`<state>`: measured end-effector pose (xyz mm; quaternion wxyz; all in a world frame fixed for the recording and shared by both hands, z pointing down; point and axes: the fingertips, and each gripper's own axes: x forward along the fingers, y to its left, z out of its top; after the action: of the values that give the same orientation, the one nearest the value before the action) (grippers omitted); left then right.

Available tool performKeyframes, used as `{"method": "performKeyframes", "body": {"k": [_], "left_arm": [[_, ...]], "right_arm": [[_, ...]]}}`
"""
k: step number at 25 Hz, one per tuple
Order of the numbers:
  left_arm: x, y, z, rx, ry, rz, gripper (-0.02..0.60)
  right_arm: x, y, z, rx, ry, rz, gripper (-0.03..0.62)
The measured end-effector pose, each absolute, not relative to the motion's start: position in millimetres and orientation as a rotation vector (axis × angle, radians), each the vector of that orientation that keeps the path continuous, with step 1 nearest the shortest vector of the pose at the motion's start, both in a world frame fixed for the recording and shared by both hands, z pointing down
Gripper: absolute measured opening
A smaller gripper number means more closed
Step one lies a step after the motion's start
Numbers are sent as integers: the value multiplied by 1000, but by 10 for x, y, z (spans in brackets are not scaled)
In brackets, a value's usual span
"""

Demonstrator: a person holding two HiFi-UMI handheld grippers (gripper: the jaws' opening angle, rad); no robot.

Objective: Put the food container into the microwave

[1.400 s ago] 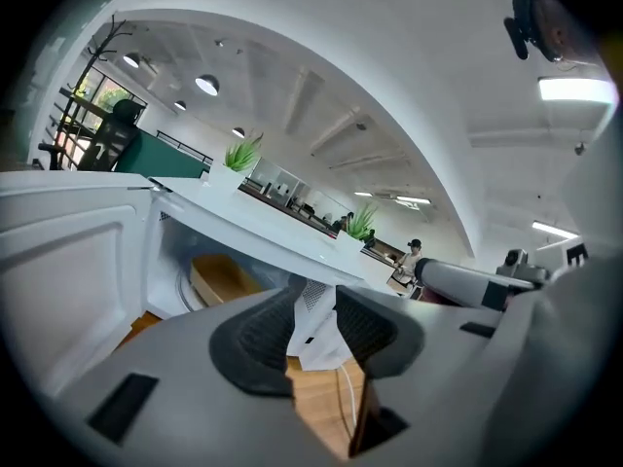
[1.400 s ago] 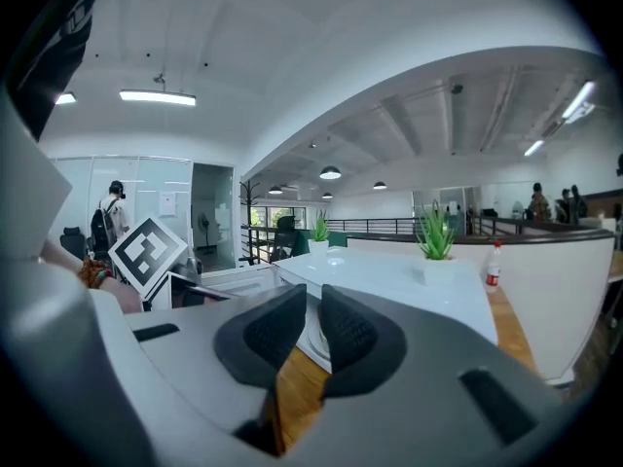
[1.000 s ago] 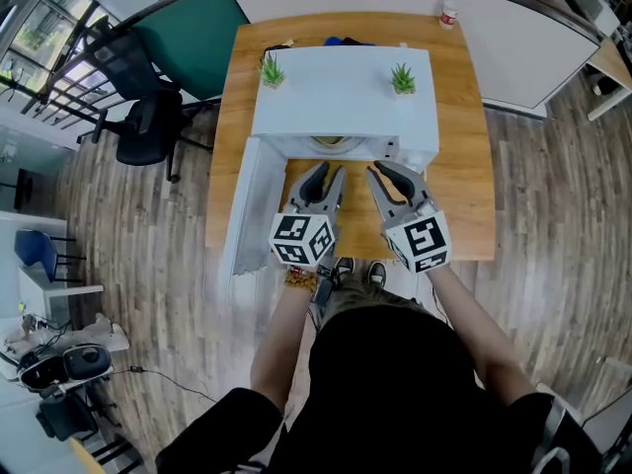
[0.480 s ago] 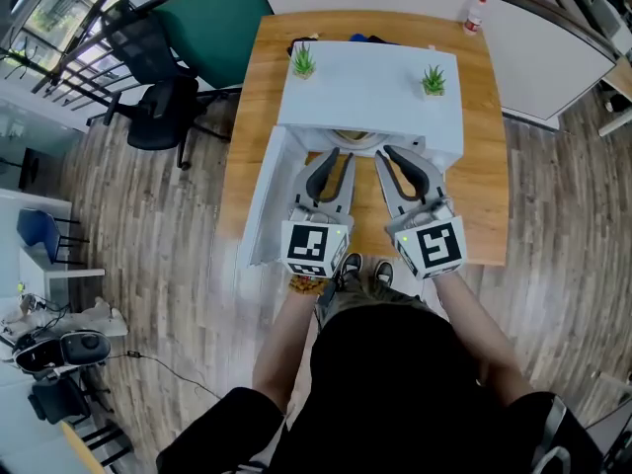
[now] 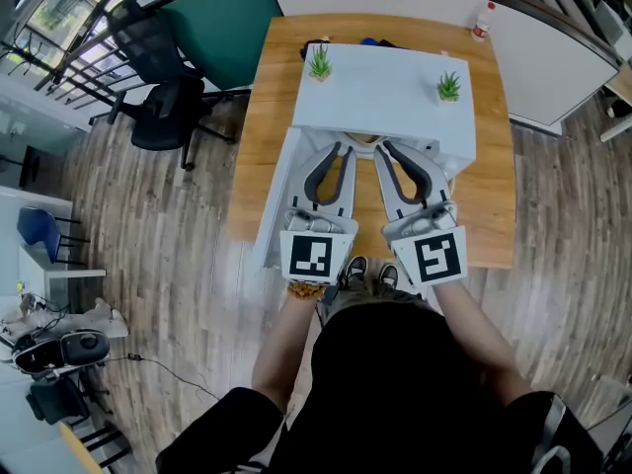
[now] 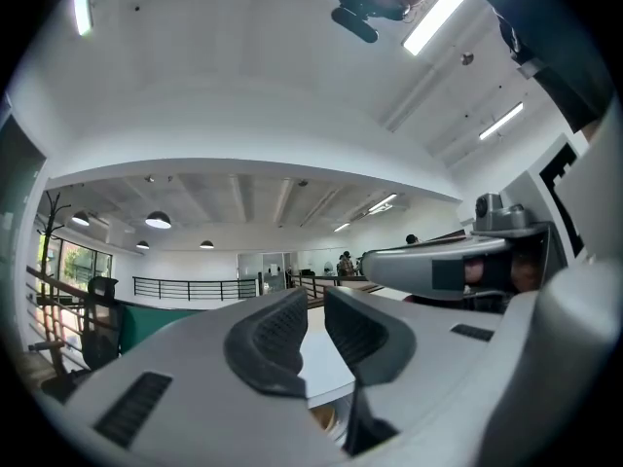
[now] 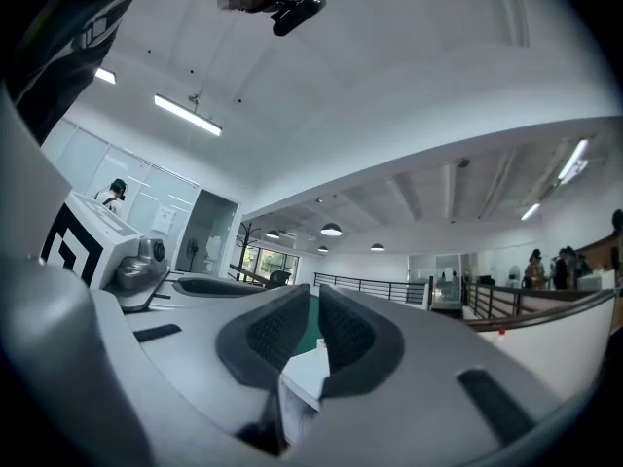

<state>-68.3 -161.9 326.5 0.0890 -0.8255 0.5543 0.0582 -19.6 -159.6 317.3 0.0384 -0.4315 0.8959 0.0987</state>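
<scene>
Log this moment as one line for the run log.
left gripper: shut, empty | right gripper: shut, empty | microwave: door open | both grippers: in front of its opening

On the table [image 5: 491, 215] stands the microwave [image 5: 385, 97] (its door [image 5: 275, 205] swung open left); two plants [image 5: 319, 62] on top.

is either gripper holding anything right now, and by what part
Nothing is held. The left hand-held gripper and the right hand-held gripper both have their jaws drawn together with nothing between them.
</scene>
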Motion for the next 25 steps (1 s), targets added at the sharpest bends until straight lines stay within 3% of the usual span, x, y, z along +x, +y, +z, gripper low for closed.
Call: {"method": "performKeyframes", "body": {"k": [25], "left_arm": [[-1054, -1639, 3495, -2356, 1678, 185, 52]], "right_arm": [[-417, -1629, 3735, -1611, 2685, 400, 6]]}}
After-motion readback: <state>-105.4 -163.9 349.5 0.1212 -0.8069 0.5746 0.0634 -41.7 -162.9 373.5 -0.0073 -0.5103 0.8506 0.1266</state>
